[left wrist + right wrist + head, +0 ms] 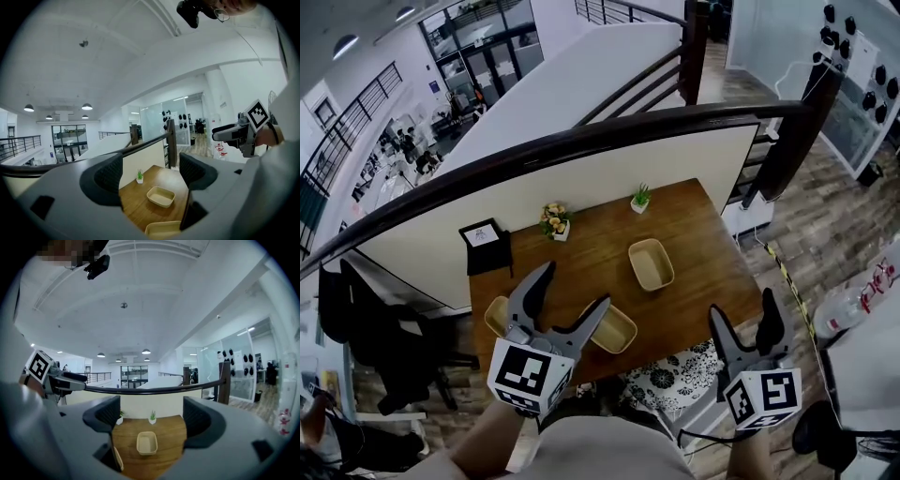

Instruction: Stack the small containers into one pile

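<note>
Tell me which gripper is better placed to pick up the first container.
Likely left. The left gripper, jaws open, shows between the left container and the middle container in the head view. The right gripper, also open, hangs past the near edge of the table, apart from the far container.

On the table [694,244], the far container [652,264] lies right of the near container [614,330] (front edge), plant [641,198] behind both

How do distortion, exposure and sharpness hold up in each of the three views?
Head view: wide-angle bowing curves the handrail into an arc; the table is evenly lit and sharp. Left gripper view: circular fisheye with black corners, pale ceiling nearly washed out, far container crisp. Right gripper view: same black surround, small lamp glare, far container in focus.
</note>
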`<state>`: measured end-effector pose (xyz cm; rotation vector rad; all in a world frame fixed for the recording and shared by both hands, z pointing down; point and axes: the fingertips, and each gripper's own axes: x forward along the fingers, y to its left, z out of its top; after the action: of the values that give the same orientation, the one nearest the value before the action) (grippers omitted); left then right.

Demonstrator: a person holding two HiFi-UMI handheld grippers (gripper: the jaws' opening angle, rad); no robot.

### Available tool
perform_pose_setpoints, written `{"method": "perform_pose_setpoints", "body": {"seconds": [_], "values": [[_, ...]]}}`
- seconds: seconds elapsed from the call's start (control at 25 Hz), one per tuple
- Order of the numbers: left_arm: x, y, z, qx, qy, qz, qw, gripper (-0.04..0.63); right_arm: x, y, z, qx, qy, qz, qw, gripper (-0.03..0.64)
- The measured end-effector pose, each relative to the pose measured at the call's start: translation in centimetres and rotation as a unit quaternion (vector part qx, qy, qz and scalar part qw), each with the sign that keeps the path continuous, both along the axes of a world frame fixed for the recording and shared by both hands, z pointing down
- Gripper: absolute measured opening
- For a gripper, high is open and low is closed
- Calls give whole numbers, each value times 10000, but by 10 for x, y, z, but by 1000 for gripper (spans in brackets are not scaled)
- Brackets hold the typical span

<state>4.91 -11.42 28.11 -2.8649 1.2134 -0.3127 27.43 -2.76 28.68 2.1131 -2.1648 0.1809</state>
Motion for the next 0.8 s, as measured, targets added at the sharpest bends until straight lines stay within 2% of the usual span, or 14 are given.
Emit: {"method": "perform_pose_setpoints", "body": {"seconds": [0.52, 0.68, 0.8], "values": [[-13, -40, 32, -635, 196, 256, 9975, 382, -16, -43, 34, -300, -80, 226, 9993, 405], [-1, -60, 43, -991, 407, 365, 9936, 380, -13, -68, 46, -385, -564, 193, 9975, 400], [12, -75, 51, -1142, 418, 490, 9914, 379, -9, -91, 62, -557, -638, 219, 9962, 393]]}}
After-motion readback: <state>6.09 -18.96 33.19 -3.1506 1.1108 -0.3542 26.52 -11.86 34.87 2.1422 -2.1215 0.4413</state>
